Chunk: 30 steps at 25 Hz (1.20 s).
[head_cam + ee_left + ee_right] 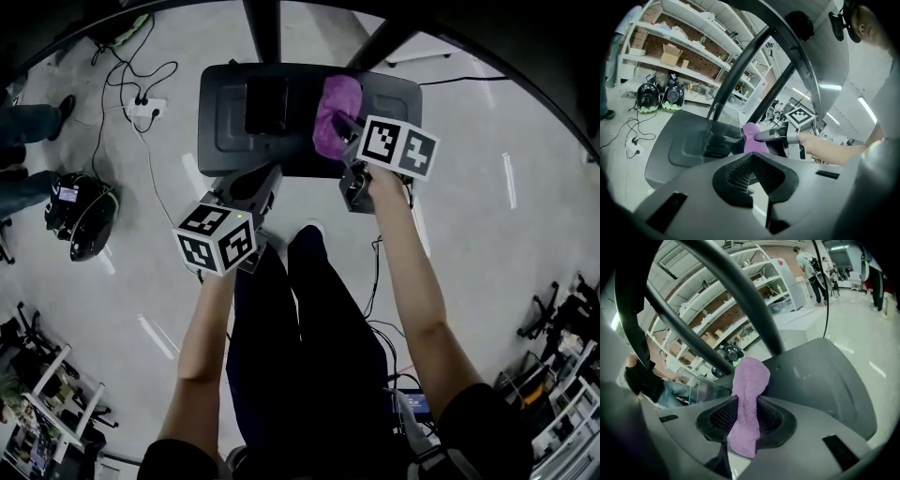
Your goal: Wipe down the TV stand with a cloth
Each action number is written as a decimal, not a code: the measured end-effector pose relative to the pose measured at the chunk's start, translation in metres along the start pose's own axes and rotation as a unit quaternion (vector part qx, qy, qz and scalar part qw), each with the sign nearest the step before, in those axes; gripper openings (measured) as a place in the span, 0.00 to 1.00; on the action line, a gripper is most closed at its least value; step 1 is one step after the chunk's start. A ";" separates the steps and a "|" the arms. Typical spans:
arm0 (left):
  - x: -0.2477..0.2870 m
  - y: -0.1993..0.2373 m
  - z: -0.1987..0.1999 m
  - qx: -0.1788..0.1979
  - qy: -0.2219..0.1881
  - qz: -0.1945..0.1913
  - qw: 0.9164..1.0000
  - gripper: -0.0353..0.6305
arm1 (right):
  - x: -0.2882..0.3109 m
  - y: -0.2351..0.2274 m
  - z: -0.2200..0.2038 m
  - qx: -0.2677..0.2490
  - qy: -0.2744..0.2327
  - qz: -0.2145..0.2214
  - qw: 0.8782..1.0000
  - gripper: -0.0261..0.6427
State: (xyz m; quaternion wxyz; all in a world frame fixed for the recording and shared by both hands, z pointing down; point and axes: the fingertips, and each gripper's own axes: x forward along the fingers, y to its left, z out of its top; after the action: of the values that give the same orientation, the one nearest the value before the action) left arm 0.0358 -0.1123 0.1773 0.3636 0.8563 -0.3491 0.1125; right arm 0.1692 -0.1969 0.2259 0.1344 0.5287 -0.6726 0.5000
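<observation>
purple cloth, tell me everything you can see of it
The purple cloth looks like soft, nubby terry fabric, bunched into a long crumpled strip. The right hand-held gripper is clamped on its middle. One rounded end pokes out ahead of the jaws and the other hangs below them. The front end lies over the right part of the dark grey TV stand base and appears to touch it, beside a clear holder.

Workshop-like lab — stocked shelving (689,58), loose cables (141,84).
</observation>
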 end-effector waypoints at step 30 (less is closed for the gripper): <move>-0.004 -0.005 -0.017 -0.007 -0.001 0.000 1.000 0.06 | 0.000 -0.055 -0.020 -0.058 0.021 -0.080 0.995 0.22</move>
State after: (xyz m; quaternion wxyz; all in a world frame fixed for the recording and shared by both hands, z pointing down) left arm 0.0378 -0.0959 0.1846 0.3695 0.8536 -0.3507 0.1091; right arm 0.2089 -0.1769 0.2647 0.2186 0.5614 -0.6532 0.4587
